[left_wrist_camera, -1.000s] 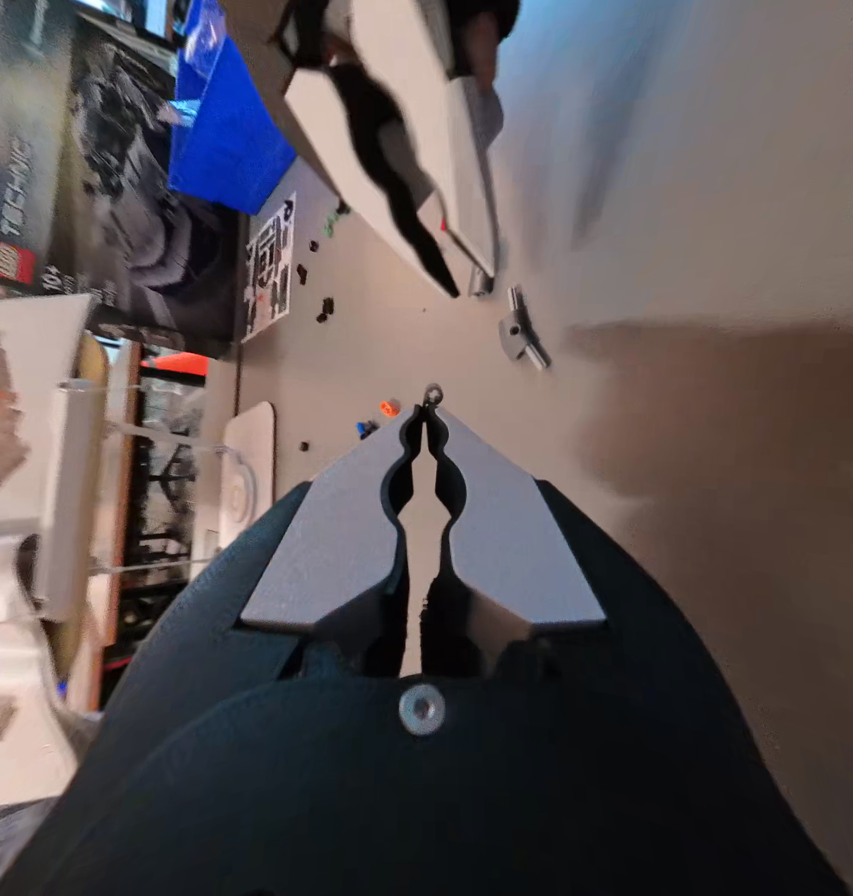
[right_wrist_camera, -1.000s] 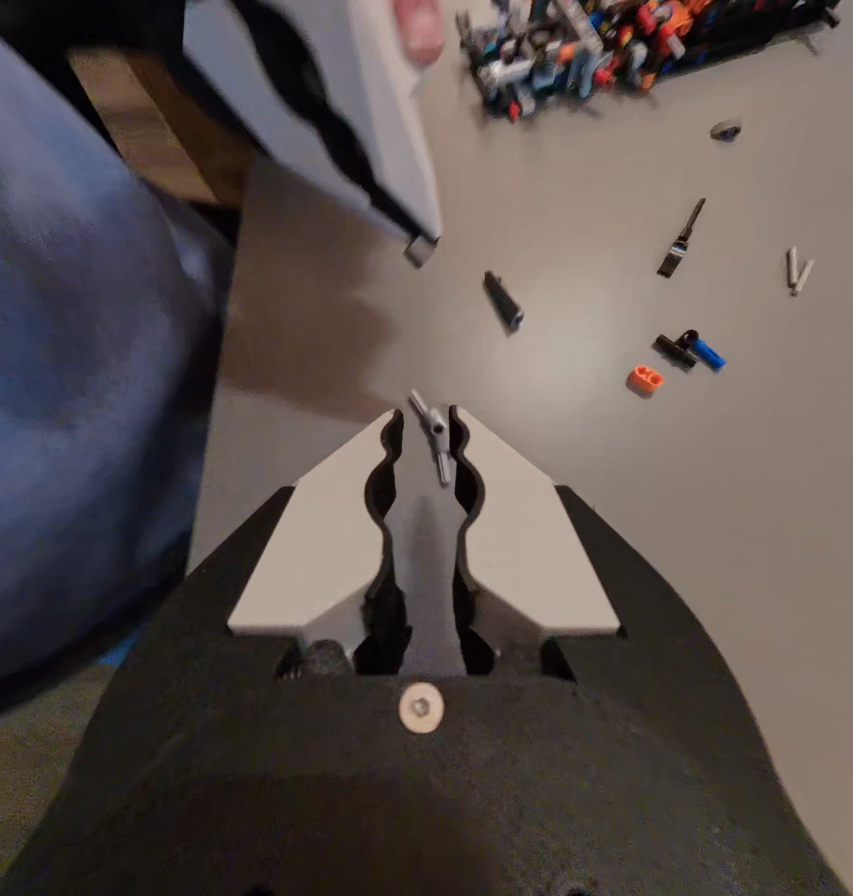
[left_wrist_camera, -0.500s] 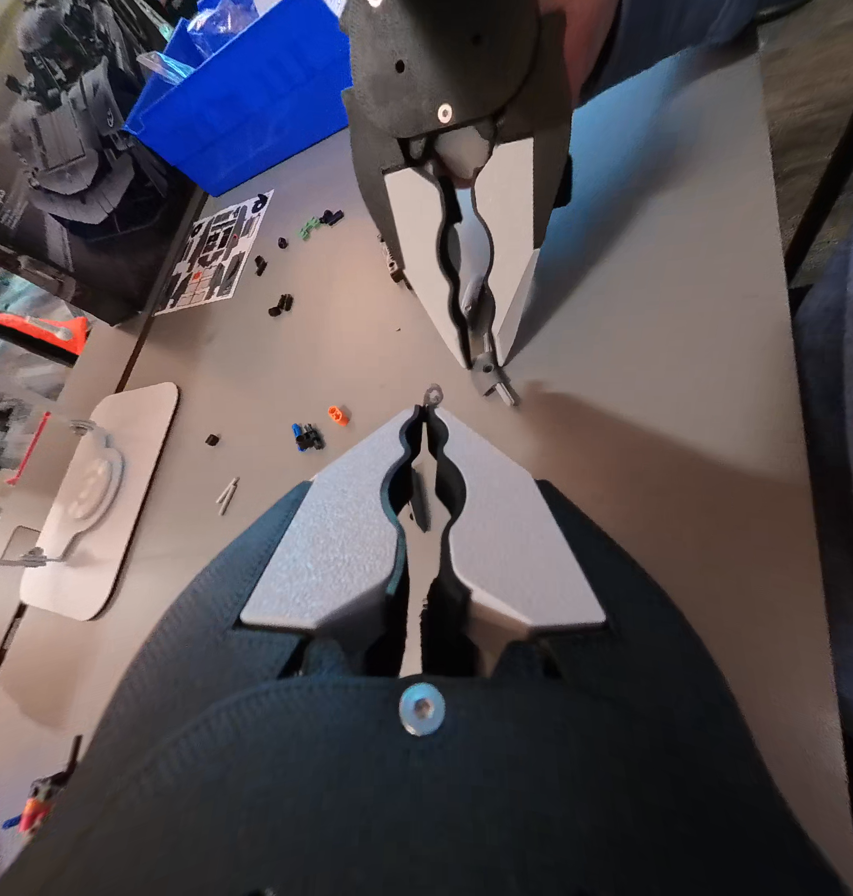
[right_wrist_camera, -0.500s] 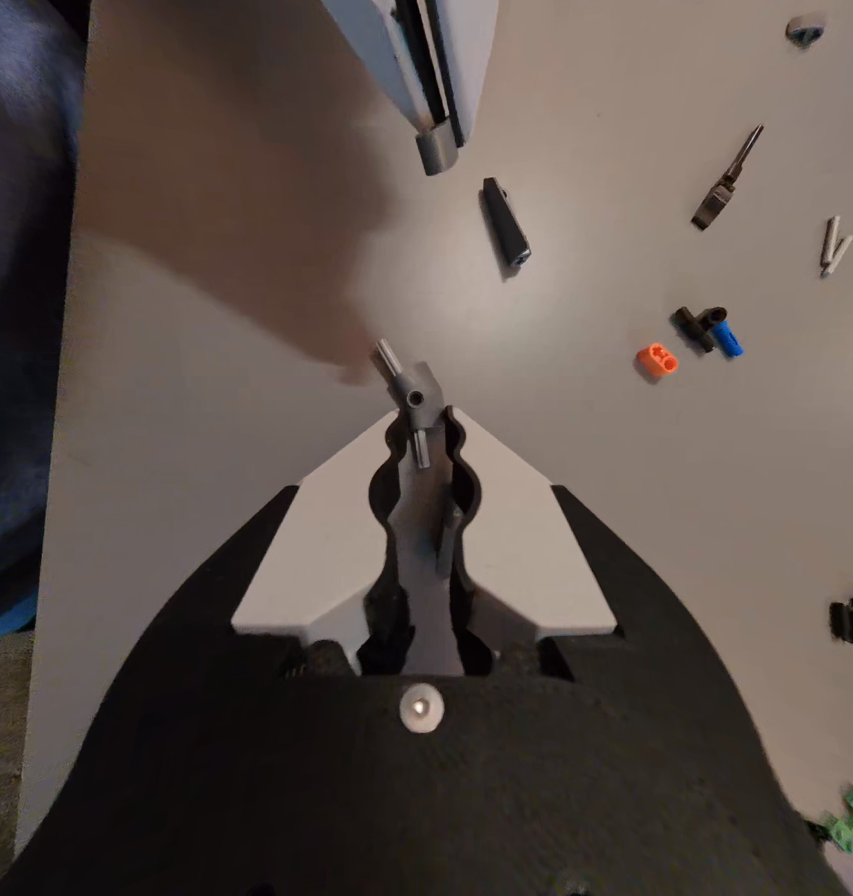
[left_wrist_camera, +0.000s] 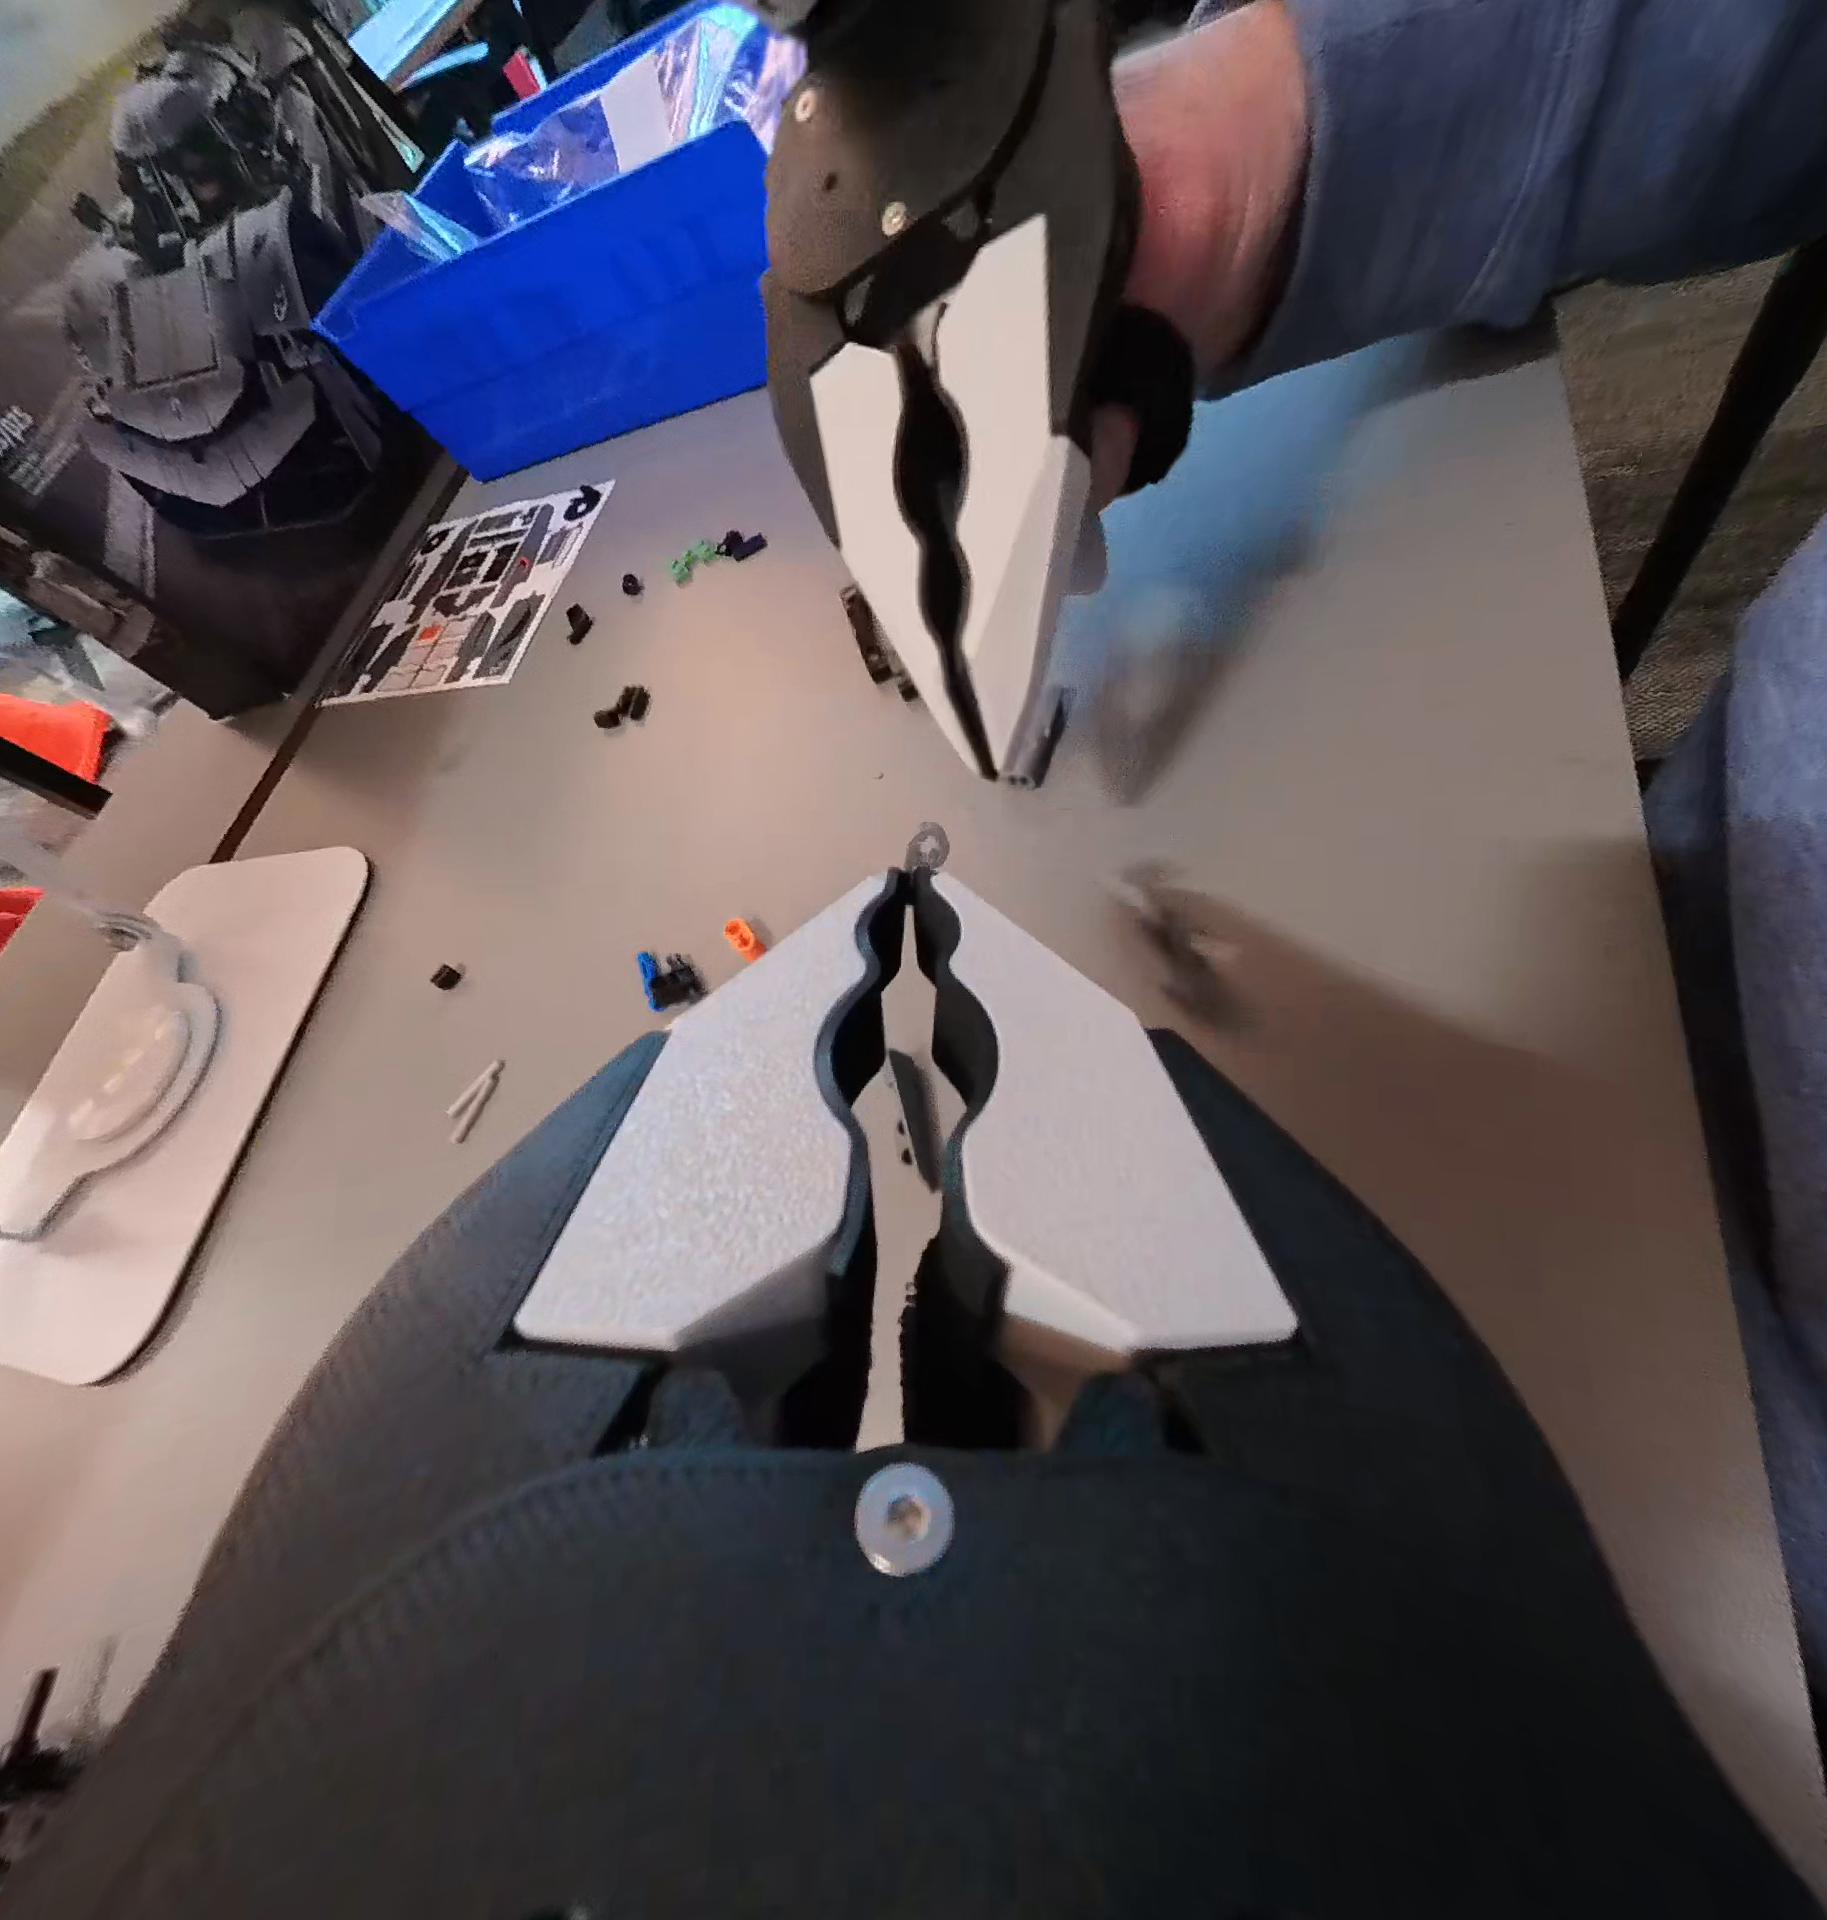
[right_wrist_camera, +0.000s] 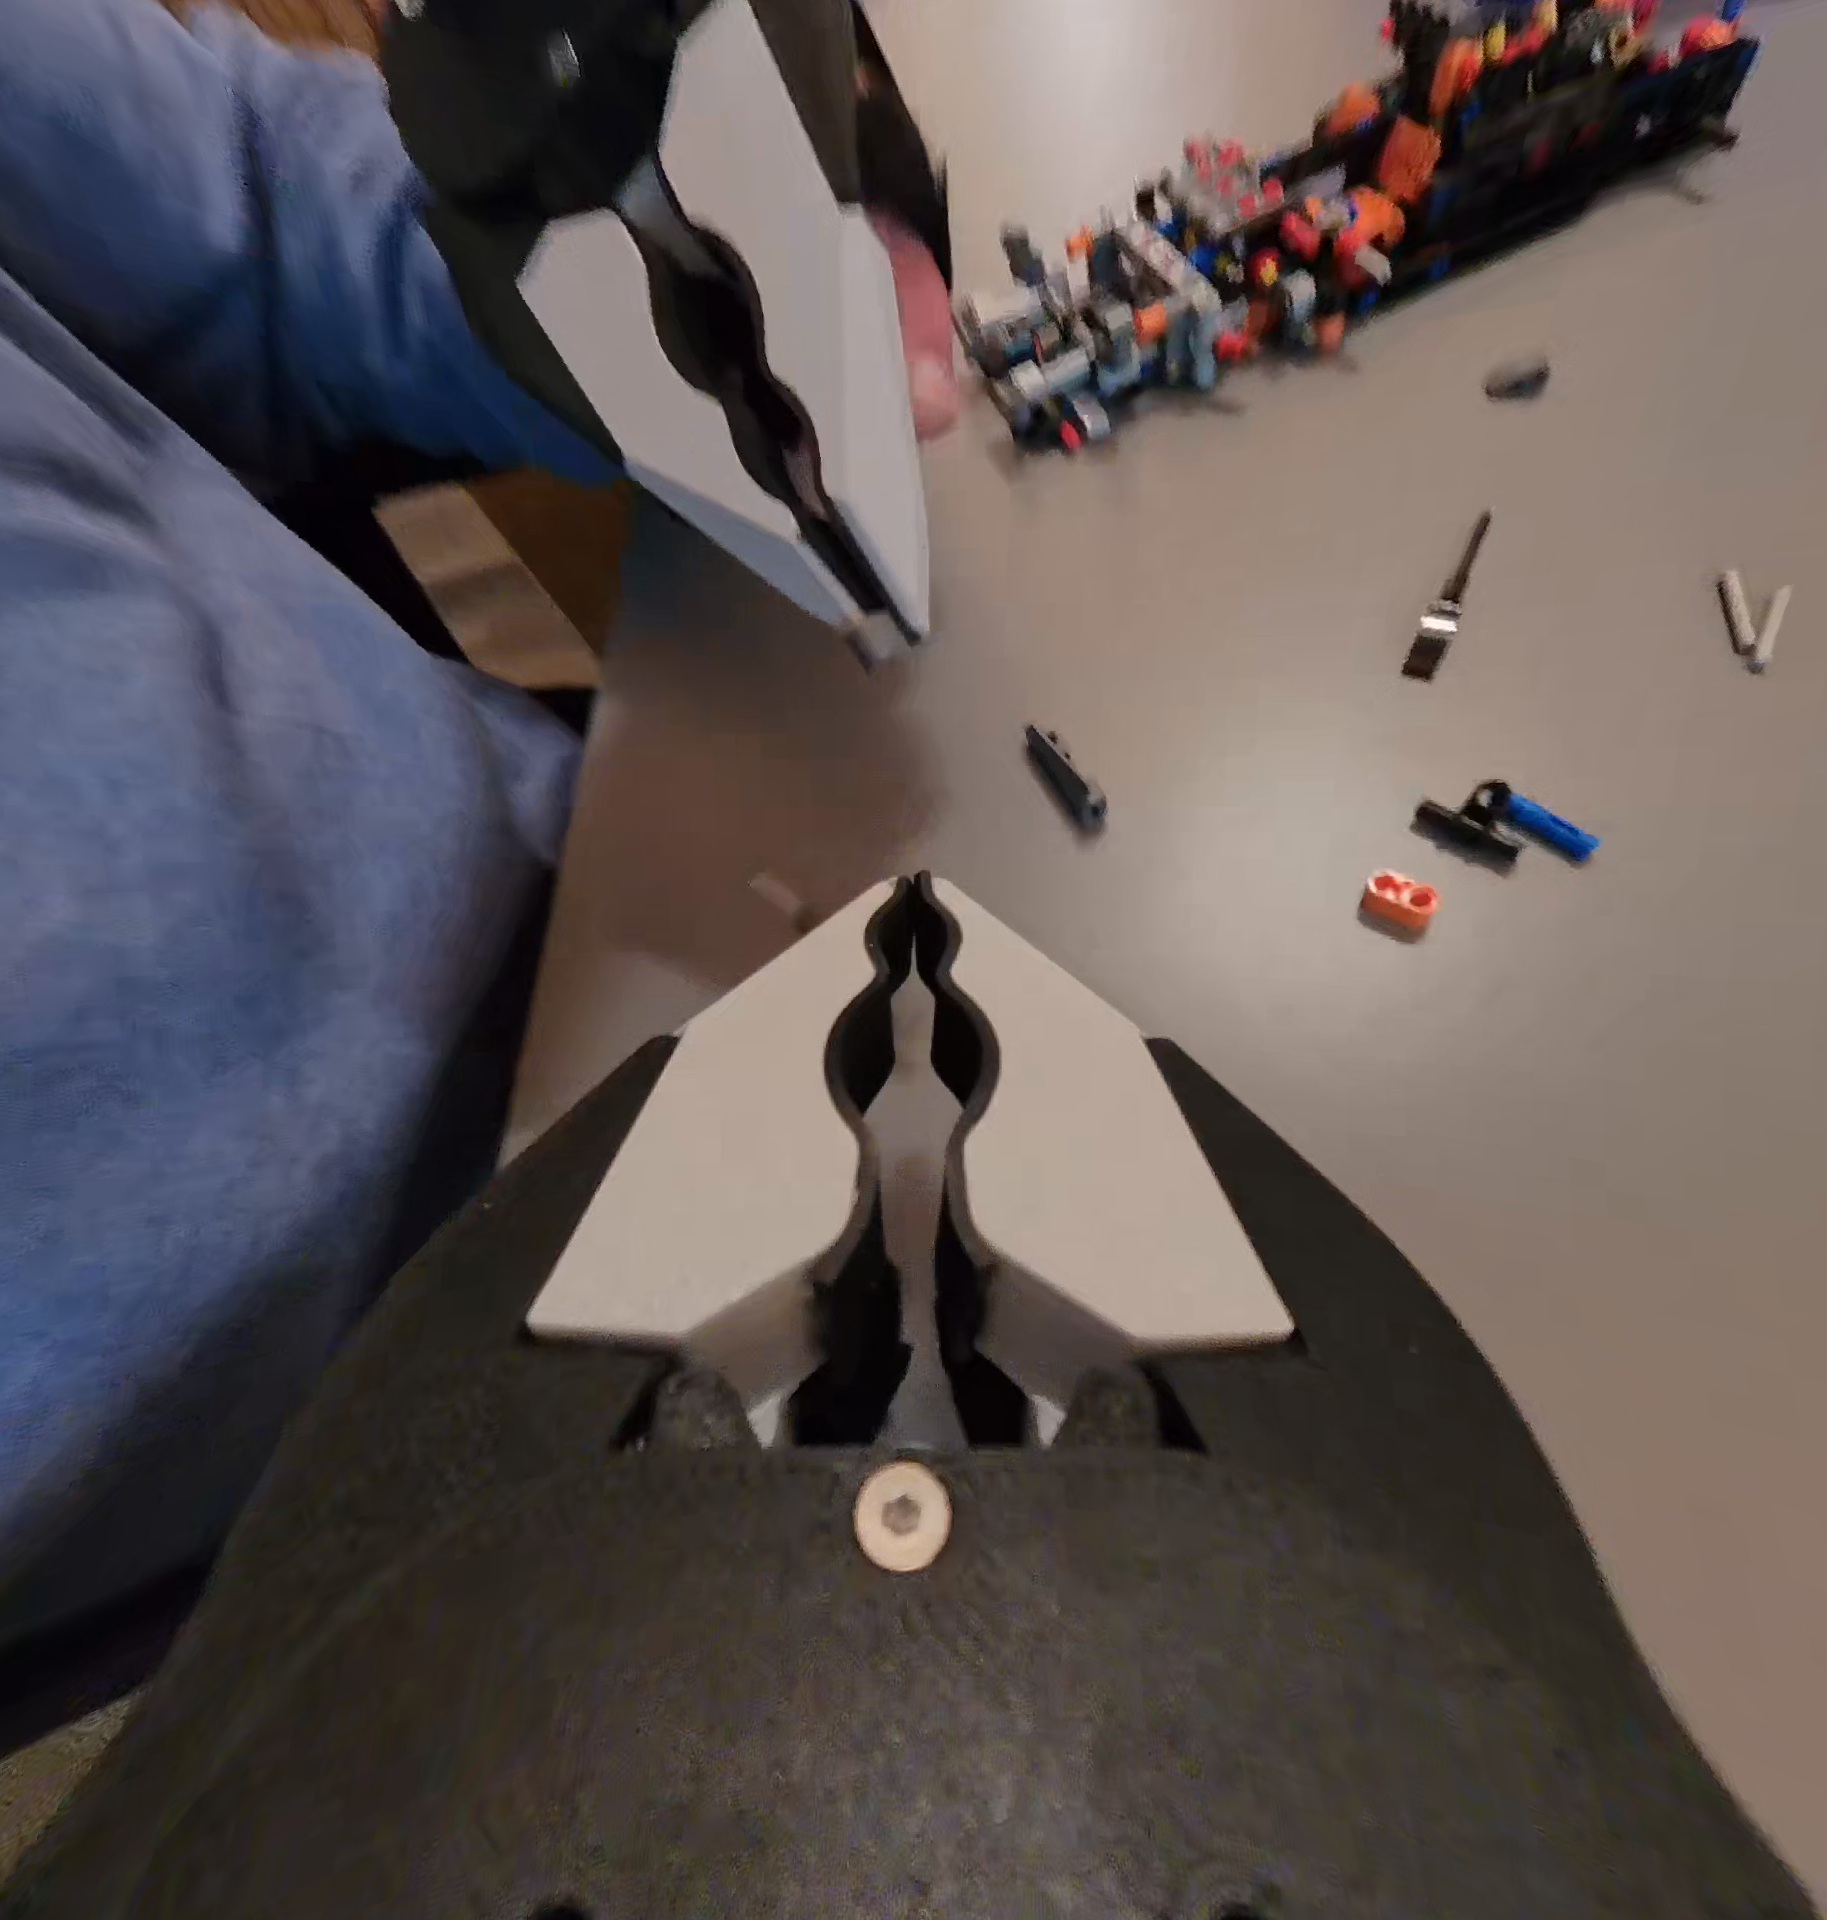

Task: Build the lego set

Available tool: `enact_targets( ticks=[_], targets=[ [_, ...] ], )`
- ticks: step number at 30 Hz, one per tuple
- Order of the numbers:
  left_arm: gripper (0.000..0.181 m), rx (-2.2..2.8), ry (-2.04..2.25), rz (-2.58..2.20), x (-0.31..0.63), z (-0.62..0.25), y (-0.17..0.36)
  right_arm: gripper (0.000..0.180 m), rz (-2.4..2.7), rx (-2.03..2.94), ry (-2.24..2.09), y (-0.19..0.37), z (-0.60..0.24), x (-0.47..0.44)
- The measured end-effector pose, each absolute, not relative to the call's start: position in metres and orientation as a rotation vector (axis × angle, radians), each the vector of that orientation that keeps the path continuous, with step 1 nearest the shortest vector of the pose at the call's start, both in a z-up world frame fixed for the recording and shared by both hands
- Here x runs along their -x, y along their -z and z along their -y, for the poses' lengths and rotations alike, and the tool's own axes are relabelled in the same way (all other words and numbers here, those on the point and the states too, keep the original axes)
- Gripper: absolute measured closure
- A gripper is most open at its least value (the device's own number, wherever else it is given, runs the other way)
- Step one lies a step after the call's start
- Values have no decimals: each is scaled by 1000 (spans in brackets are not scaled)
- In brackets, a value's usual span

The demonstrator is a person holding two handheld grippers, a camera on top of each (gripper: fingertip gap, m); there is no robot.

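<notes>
My left gripper [left_wrist_camera: 914, 883] is shut on a small grey ring piece [left_wrist_camera: 928, 847] that pokes out past its tips, held above the grey table [left_wrist_camera: 1356, 1195]. It also shows in the right wrist view [right_wrist_camera: 883, 634], up and to the left. My right gripper [right_wrist_camera: 914, 883] has its jaws closed; a grey connector's pin end [right_wrist_camera: 779, 896] sticks out left of its tips, and most of that piece is hidden. In the left wrist view the right gripper [left_wrist_camera: 1002, 774] faces mine, with the grey piece [left_wrist_camera: 1039, 738] at its tip. The two tips are close but apart.
Loose on the table are a black beam [right_wrist_camera: 1065, 774], an orange piece [right_wrist_camera: 1397, 902], blue and black pins [right_wrist_camera: 1506, 826] and two light grey pins [right_wrist_camera: 1750, 623]. The partly built model [right_wrist_camera: 1304, 239] lies far right. A blue bin [left_wrist_camera: 576, 312], a sticker sheet [left_wrist_camera: 473, 603] and a white pad [left_wrist_camera: 140, 1122] stand left.
My right gripper has closed; it was open around the grey connector on the table. It has lifted and tilted toward the left gripper, which still holds the ring piece.
</notes>
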State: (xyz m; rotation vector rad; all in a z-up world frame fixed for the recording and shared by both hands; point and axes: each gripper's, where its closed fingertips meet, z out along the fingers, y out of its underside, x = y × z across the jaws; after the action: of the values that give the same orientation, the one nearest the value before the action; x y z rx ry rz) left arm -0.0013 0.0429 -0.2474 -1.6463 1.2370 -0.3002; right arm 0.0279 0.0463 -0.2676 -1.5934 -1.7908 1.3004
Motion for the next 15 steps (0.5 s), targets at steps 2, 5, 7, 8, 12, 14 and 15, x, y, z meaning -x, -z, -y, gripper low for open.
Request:
enact_targets(
  ticks=[2,5,7,8,12,14,15],
  targets=[
    [181,1631,306,-1243,-2,-43,241,180,1760,1586,-1387,257,-46,-28],
    [181,1645,283,-1274,-2,-45,244,180,1792,1624,-1269,268,-53,-29],
    [181,1661,227,-1275,7,-48,250,180,1810,1667,-1137,277,-53,-32],
    [181,1680,244,-1267,10,-47,253,180,1853,1649,-1068,280,-46,-34],
    [181,1748,266,-1201,24,-40,265,179,1900,1601,-1109,276,-15,-38],
    [181,1762,260,-1165,29,-40,266,179,1898,1578,-1097,278,-7,-37],
    [181,1773,255,-1155,31,-39,267,179,1894,1580,-1114,278,-4,-38]
  ],
)
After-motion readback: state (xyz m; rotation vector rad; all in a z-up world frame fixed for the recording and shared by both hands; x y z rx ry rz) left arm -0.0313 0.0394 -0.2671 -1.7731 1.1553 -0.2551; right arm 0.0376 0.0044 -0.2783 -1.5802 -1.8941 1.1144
